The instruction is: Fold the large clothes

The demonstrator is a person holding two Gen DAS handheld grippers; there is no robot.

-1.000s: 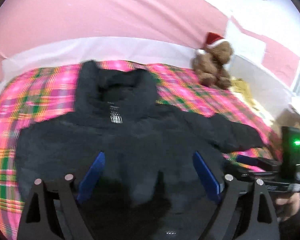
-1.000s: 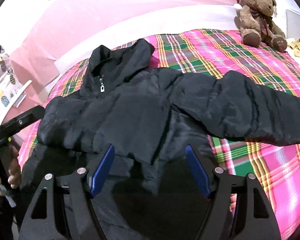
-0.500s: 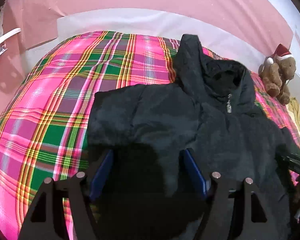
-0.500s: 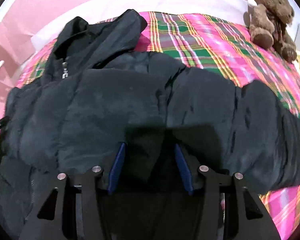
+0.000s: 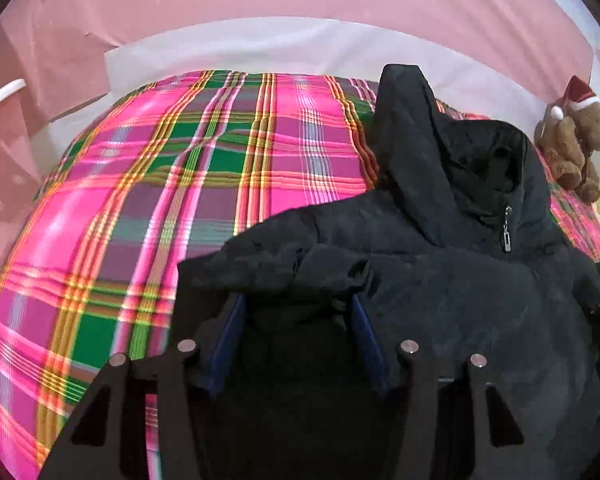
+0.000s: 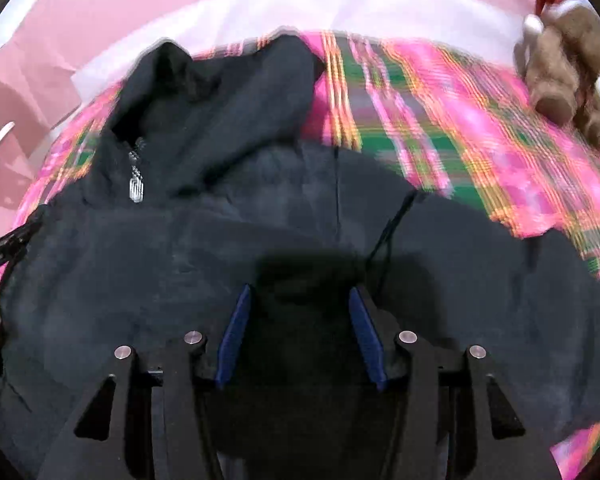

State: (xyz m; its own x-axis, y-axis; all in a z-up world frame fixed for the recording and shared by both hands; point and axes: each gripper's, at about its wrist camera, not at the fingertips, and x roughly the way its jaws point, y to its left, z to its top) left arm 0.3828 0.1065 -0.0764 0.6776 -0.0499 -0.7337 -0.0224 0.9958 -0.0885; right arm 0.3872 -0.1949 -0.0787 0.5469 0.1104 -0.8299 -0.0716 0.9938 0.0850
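A black jacket (image 5: 452, 280) lies spread front-up on a plaid bedspread (image 5: 188, 184), hood (image 5: 416, 148) toward the white far edge and zip pull (image 5: 507, 234) at the collar. A teddy bear (image 5: 572, 140) in a red hat sits at the right far corner, apart from the jacket. No container shows in either view.

The left gripper (image 5: 296, 308) points steeply down at the jacket's left edge. Its jaws have just been closing and stand half wide, with a bunched fold of the sleeve between the blue pads (image 5: 228, 336) (whether they press it, I cannot tell).

The right gripper (image 6: 300, 300) also tilts steeply down, over the jacket's right side near the sleeve seam. Its jaws have narrowed too and stand about half wide, with dark cloth between them; grip unclear (that view is blurred).
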